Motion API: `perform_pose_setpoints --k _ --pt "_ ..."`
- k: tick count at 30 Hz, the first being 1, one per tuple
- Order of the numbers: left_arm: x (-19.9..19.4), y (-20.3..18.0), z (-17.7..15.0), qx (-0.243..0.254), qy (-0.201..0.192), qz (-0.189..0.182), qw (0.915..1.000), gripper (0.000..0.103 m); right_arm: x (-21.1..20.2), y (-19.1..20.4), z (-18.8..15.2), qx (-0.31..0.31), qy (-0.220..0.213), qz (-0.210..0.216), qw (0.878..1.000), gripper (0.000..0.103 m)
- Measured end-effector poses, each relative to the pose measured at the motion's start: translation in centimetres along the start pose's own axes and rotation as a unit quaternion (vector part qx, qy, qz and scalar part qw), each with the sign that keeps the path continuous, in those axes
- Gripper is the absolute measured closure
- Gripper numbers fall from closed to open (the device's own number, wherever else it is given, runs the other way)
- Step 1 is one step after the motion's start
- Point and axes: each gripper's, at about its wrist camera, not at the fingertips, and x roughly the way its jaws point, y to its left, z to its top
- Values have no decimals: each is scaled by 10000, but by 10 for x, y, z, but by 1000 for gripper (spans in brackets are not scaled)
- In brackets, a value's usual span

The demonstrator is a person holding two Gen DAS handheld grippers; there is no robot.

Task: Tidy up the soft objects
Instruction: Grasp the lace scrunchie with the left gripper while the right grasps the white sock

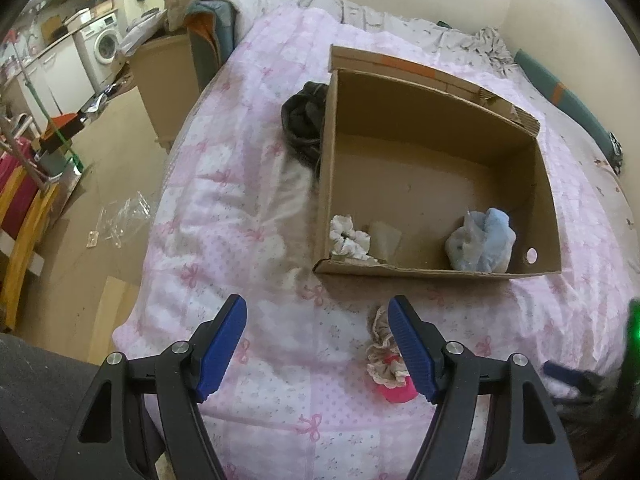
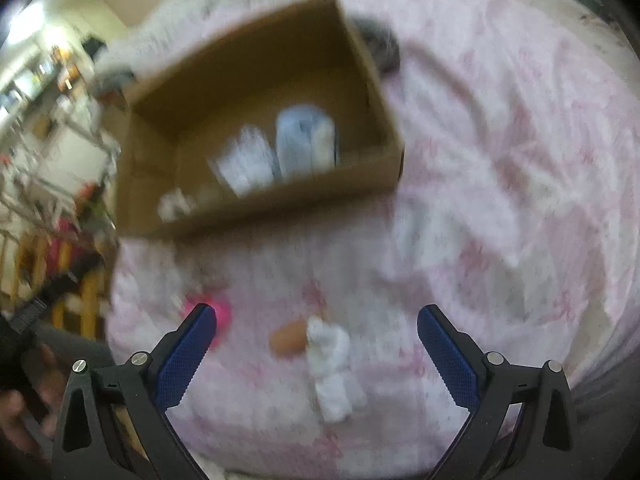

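An open cardboard box (image 1: 436, 268) stands on the pink quilt; it also shows blurred in the right wrist view (image 2: 280, 204). Inside lie a light blue cloth (image 1: 482, 242) and a white cloth (image 1: 348, 236). A dark garment (image 1: 302, 120) lies against the box's far left side. A frilly pink-and-cream item (image 1: 386, 364) lies on the quilt beside my right-hand finger. My left gripper (image 1: 318, 346) is open and empty above the quilt. My right gripper (image 2: 316, 352) is open and empty over a white cloth (image 2: 332, 364) and a brown object (image 2: 288, 340); the pink item (image 2: 220, 316) lies left.
The bed's left edge drops to a floor with plastic bags (image 1: 124, 220). A wooden cabinet (image 1: 166, 80) and a washing machine (image 1: 102, 46) stand beyond. Rumpled bedding (image 1: 400, 20) lies at the head of the bed. The right wrist view is motion-blurred.
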Motion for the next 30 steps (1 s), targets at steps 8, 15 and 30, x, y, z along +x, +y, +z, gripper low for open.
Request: perform_pose_setpoints --k 8,15,30 --pt "5 7 0 -146 148 -21 9998 32 55 39 -26 -1124 1110 -689 9850 27" --pt "25 14 -1 -403 677 -188 9967 32 44 31 -25 -839 934 -703 9896 84" --pt "109 -40 -13 -94 2112 -916 9731 33 -4 31 -21 -645 234 463 9966 85"
